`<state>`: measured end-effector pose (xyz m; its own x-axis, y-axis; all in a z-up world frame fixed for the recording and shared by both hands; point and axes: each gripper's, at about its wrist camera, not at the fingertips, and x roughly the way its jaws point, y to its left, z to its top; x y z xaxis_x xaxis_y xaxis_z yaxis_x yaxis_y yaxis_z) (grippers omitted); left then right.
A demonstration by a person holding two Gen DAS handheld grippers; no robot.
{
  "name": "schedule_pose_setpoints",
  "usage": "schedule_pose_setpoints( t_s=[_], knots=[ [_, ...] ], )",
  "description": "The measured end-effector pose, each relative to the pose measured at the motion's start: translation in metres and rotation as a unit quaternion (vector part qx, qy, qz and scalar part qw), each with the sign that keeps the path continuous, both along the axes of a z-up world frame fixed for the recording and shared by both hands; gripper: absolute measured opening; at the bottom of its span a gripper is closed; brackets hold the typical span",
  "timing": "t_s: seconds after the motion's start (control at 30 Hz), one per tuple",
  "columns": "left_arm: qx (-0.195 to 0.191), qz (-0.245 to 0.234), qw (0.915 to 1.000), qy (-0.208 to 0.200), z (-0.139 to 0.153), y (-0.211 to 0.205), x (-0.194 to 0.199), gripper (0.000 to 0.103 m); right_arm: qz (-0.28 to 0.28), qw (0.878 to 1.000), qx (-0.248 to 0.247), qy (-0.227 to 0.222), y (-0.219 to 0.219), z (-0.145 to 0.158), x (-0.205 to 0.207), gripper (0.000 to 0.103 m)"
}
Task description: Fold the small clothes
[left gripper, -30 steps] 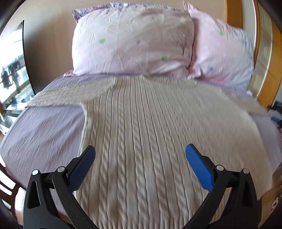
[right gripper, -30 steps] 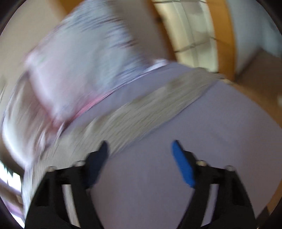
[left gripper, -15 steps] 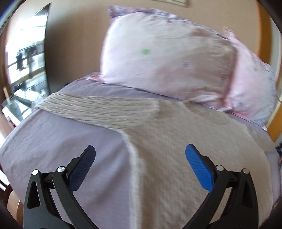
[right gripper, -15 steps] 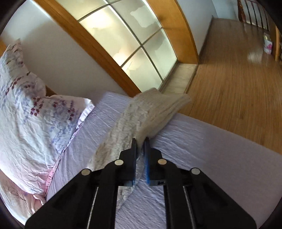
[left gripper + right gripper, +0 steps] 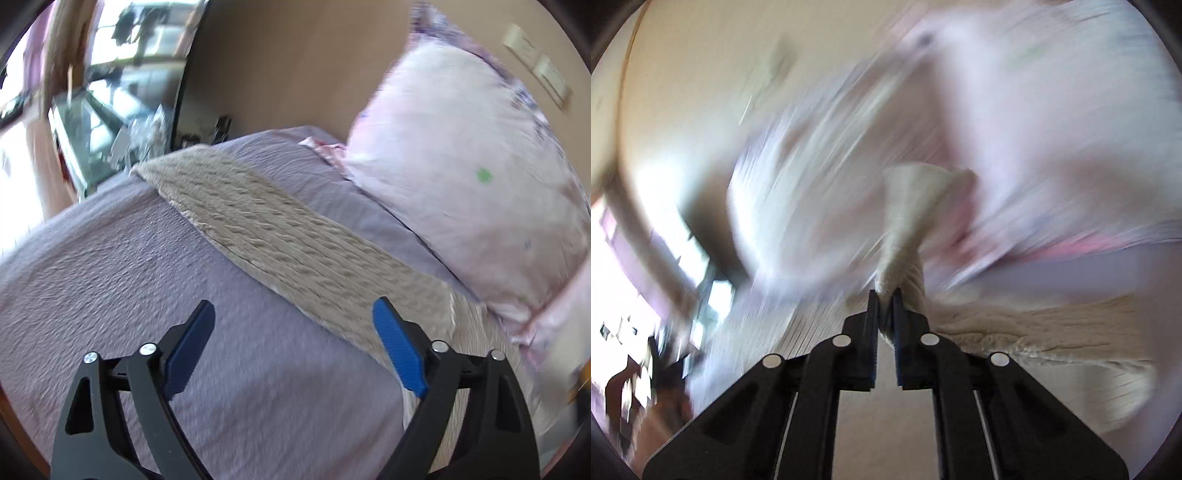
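Sweater, cream cable knit, lies flat on the lilac bedsheet below the pillow; from the left wrist its sleeve runs out toward the bed's far edge. It looks soft, thick and floppy (likely to sag wherever unsupported), so the cuff end seems the sensible hold. The left gripper hovers low over the sheet, jaws wide, empty. From the right wrist, badly blurred, the right gripper is clamped on a bunched sleeve, tilted upward, lifting it.
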<state>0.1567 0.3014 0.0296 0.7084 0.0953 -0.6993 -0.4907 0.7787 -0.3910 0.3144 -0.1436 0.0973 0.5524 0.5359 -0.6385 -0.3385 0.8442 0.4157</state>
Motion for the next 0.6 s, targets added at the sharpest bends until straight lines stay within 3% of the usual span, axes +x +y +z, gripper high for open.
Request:
schedule_pose_setpoints(
  t_s=[0.07,0.13,0.2,0.27,0.4,0.5,0.53,0.57,0.6],
  knots=[
    [-0.017,0.012,0.9997,0.01,-0.005,0.011,0.007,0.081,0.05,0.997,0.001,0.053,0.035,-0.025,0.003,0.02],
    [-0.031,0.023,0.9991,0.016,-0.01,0.022,0.014,0.078,0.038,0.999,0.006,0.036,0.032,-0.028,-0.002,0.049],
    [-0.032,0.038,0.9987,0.015,-0.013,0.037,0.021,0.073,0.014,1.0,0.004,0.013,0.019,-0.025,-0.002,0.068],
    [-0.034,0.055,0.9978,0.013,-0.013,0.052,0.026,0.066,0.001,1.0,0.009,0.01,0.003,-0.024,-0.003,0.07],
    [-0.07,0.092,0.9934,0.003,-0.016,0.089,0.034,0.053,-0.024,1.0,0.002,0.006,-0.023,-0.016,-0.05,0.071],
    [-0.086,0.121,0.9889,0.006,-0.02,0.114,0.039,0.029,-0.04,0.999,-0.002,-0.005,-0.039,-0.014,-0.06,0.071],
    [-0.084,0.13,0.9879,0.012,-0.021,0.12,0.041,0.016,-0.045,0.999,0.0,-0.011,-0.044,-0.012,-0.062,0.072],
    [-0.073,0.134,0.988,0.023,-0.02,0.123,0.043,0.009,-0.051,0.999,0.004,-0.018,-0.051,-0.009,-0.064,0.073],
    [-0.059,0.131,0.9892,0.027,-0.015,0.121,0.045,0.008,-0.058,0.998,0.006,-0.023,-0.058,-0.007,-0.066,0.074]
  ],
)
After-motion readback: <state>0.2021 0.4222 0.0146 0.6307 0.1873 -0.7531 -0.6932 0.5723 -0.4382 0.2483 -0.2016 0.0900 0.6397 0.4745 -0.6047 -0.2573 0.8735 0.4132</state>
